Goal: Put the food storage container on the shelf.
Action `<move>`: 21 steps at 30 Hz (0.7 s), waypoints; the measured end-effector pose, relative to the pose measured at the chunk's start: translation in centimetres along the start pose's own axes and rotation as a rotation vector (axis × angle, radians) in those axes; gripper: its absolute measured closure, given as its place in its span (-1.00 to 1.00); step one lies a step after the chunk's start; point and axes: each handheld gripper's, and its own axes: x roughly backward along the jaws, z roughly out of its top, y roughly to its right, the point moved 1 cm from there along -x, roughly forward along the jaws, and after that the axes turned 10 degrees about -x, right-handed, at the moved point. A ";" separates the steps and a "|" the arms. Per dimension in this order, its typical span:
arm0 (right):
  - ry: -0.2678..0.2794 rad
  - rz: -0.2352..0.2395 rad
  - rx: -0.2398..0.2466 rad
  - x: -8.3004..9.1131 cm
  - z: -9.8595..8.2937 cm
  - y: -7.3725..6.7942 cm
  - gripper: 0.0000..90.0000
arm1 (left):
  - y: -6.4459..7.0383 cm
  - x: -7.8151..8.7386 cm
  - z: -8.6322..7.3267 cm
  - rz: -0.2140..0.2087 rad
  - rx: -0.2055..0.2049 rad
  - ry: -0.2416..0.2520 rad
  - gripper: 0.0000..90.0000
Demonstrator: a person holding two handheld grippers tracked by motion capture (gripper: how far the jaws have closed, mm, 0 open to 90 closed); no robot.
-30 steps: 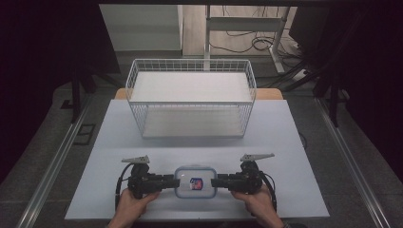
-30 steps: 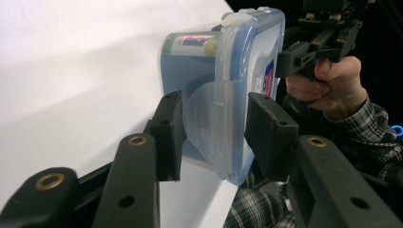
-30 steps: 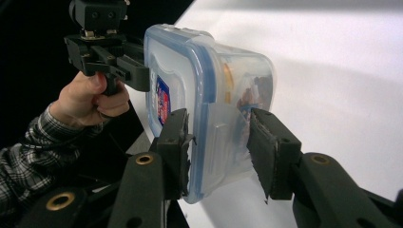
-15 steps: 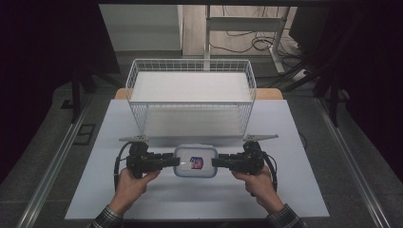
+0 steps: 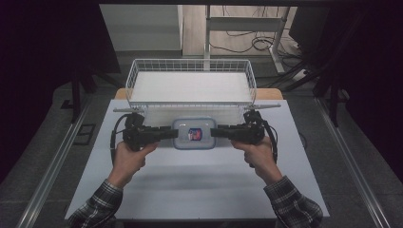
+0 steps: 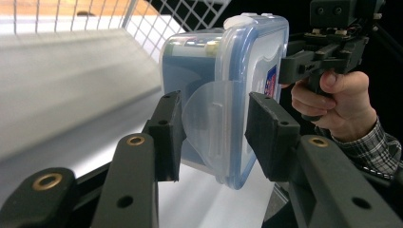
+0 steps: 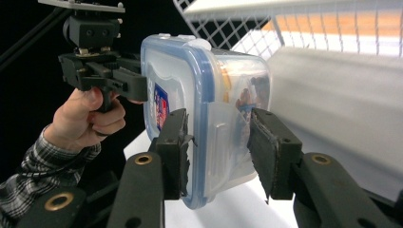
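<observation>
Clear plastic container [image 5: 194, 133] gripped at either end by left tongs [image 5: 172, 133] and right tongs [image 5: 215, 132]

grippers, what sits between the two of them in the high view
A clear lidded container sits between the left gripper and the right gripper, one at each end; the high view shows it.

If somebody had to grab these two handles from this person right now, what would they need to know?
Left gripper: jaws straddle the box's left lid flap, gap showing; grip unclear.
Right gripper: same at the right flap.
Box: lidded, held between both grippers above the table, just in front of the wire basket.
Done: box picked up.
Left: probably carrying it on into the basket; keep both sides level.
</observation>
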 end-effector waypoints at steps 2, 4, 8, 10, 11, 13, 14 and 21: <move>0.003 -0.002 0.001 0.0 0.6 -0.1 0.30 | -0.3 0.2 1.2 0.001 0.001 0.003 0.28; 0.012 -0.002 0.006 -0.1 2.2 -0.4 0.30 | -0.6 0.5 2.4 0.009 -0.003 0.004 0.28; 0.024 0.001 0.002 -0.2 3.5 -0.7 0.30 | -0.9 0.9 3.8 0.015 -0.005 0.007 0.28; 0.031 0.003 0.005 -0.3 4.2 -0.7 0.30 | -1.1 1.0 4.5 0.022 -0.007 0.005 0.28; 0.034 0.005 0.003 -0.4 4.6 -0.7 0.29 | -1.2 1.0 4.9 0.024 -0.004 0.006 0.28; 0.042 0.006 0.009 -0.5 5.3 -0.6 0.29 | -1.6 1.1 5.6 0.027 -0.011 0.006 0.28; 0.045 0.006 0.010 -0.6 5.7 -0.6 0.29 | -1.8 1.1 6.0 0.029 -0.012 0.007 0.28; 0.064 -0.021 0.022 -1.0 8.8 -0.8 0.29 | -3.7 1.2 8.4 0.007 -0.011 0.031 0.28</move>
